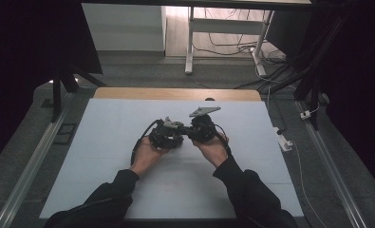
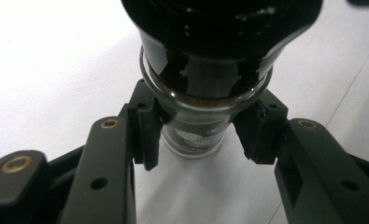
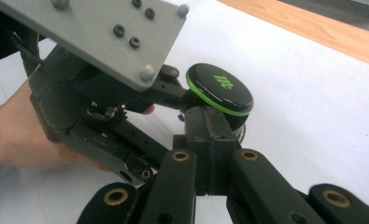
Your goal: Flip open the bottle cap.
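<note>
A small glass jar (image 2: 196,116) with dark contents and a black cap (image 3: 222,88) with a green ring is clamped by its body in my left gripper (image 2: 198,135). The pads (image 2: 147,130) press on both sides of the glass. My right gripper (image 3: 208,135) is shut, its pads together just under the cap, right against the jar. In the high view both grippers (image 1: 182,133) meet nose to nose over the middle of the white table (image 1: 104,180). The left gripper's body and grey plate (image 3: 102,32) loom close in the right gripper view, with a hand (image 3: 9,130) around it.
The white table has a wooden strip (image 1: 175,93) along its far edge. Metal rails (image 1: 28,166) run along both sides. A white desk frame (image 1: 190,42) and cables (image 1: 266,61) lie beyond, and a small white plug (image 1: 285,142) sits off the right edge.
</note>
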`<state>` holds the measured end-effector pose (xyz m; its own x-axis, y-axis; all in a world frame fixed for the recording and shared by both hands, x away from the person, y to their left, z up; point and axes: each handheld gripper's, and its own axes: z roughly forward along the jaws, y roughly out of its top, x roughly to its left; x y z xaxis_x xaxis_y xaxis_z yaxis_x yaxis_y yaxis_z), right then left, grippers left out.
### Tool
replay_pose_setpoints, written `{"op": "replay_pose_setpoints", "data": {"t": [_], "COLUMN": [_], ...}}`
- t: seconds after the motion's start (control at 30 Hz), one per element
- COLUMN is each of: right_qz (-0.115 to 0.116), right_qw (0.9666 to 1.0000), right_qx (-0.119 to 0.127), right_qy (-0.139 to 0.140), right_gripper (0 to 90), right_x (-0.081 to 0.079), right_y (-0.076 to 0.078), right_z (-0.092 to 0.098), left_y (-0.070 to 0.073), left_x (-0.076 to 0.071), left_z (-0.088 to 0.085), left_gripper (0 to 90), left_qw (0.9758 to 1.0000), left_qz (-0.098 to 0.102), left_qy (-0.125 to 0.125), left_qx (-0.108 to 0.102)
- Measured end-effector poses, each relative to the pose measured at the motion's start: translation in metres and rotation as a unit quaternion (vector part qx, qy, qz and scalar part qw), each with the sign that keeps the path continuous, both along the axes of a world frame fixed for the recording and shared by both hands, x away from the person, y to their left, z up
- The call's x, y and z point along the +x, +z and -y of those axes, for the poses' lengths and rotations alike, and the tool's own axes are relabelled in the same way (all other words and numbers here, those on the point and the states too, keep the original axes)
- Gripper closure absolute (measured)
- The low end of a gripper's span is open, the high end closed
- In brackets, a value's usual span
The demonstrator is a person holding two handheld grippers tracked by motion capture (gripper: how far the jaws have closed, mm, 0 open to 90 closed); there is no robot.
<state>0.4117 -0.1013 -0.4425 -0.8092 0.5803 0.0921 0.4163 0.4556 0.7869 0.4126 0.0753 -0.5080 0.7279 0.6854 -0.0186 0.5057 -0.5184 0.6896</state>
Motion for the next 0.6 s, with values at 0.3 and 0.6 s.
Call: {"op": "replay_pose_setpoints", "data": {"t": [0.3,0.6], "right_qz": [0.007,0.005], "right_qw": [0.9998,0.9992], "right_qx": [0.011,0.02], "right_qy": [-0.013,-0.035], "right_gripper": [90.0,90.0], "right_x": [0.007,0.022], "right_y": [0.006,0.006], "right_z": [0.001,0.004], "left_y": [-0.001,-0.001], "left_x": [0.0,0.0], "left_z": [0.0,0.0], "left_gripper": [53.7,53.7], "left_qw": [1.0,1.0], "left_qz": [0.001,0.003], "left_qy": [0.0,-0.004], "left_qx": [-0.003,-0.001]}}
